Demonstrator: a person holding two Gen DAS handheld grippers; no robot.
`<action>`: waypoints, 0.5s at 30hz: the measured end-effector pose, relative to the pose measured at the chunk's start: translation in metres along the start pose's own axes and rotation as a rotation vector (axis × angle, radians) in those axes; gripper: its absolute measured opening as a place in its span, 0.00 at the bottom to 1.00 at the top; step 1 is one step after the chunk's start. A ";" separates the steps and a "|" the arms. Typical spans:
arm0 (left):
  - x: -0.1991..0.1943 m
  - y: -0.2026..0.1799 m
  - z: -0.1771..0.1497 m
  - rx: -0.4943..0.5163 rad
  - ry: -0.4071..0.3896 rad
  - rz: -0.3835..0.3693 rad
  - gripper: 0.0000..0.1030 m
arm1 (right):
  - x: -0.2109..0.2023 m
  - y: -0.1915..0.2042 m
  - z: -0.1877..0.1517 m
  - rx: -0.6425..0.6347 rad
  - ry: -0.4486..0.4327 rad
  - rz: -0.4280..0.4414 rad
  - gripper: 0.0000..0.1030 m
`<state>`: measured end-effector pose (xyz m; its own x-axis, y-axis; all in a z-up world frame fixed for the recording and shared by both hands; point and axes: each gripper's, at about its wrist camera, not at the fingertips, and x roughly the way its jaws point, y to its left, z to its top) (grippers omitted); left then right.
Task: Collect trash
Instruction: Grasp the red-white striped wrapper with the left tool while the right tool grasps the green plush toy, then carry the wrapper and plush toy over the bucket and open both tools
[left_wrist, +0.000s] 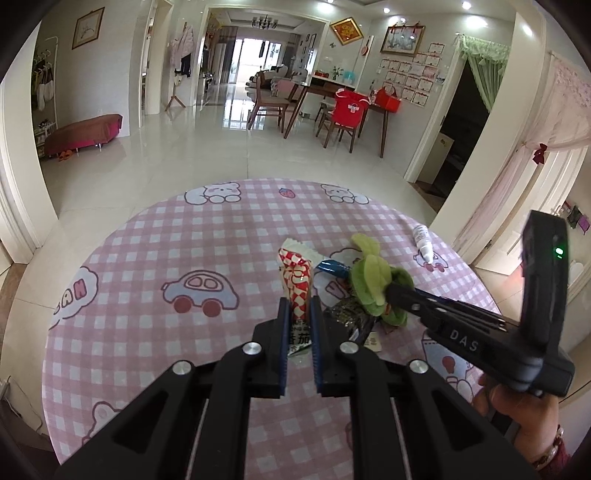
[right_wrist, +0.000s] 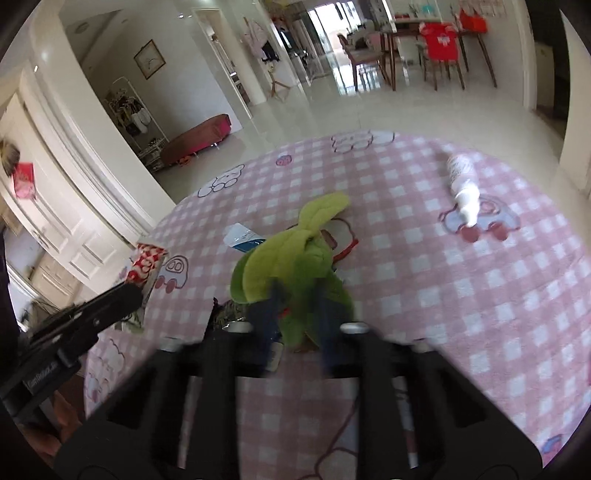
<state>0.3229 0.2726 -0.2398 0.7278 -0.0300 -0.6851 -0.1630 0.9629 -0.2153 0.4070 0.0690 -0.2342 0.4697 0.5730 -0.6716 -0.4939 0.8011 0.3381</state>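
Two grippers work over the desk (left_wrist: 147, 236). Right gripper (right_wrist: 295, 314) has its fingers pressed on the green toy (right_wrist: 291, 266). Left gripper (left_wrist: 299, 325) pinches the red wrapper (left_wrist: 299, 284), lifted above the cloth. Blue wrapper (left_wrist: 332, 268) and bottle (left_wrist: 423, 242) lie beyond.

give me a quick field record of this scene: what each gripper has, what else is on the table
surface: round table with pink check cloth
left gripper: shut on red and white wrapper
right gripper: closed on green plush toy
loose items: blue wrapper, dark wrapper, white bottle lying on its side
bottle position: apart from the pile, toward the table's far right
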 end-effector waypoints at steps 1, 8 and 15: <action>0.000 -0.002 0.000 0.001 -0.002 -0.002 0.10 | -0.007 0.002 -0.001 -0.019 -0.023 -0.008 0.06; -0.017 -0.026 0.003 0.032 -0.028 -0.022 0.10 | -0.065 0.002 -0.006 -0.029 -0.135 0.008 0.05; -0.045 -0.063 0.003 0.085 -0.067 -0.057 0.10 | -0.143 -0.009 -0.014 -0.004 -0.262 0.010 0.05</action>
<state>0.3027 0.2144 -0.1930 0.7778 -0.0701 -0.6245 -0.0649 0.9795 -0.1908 0.3339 -0.0231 -0.1507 0.6376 0.6068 -0.4746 -0.5023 0.7946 0.3411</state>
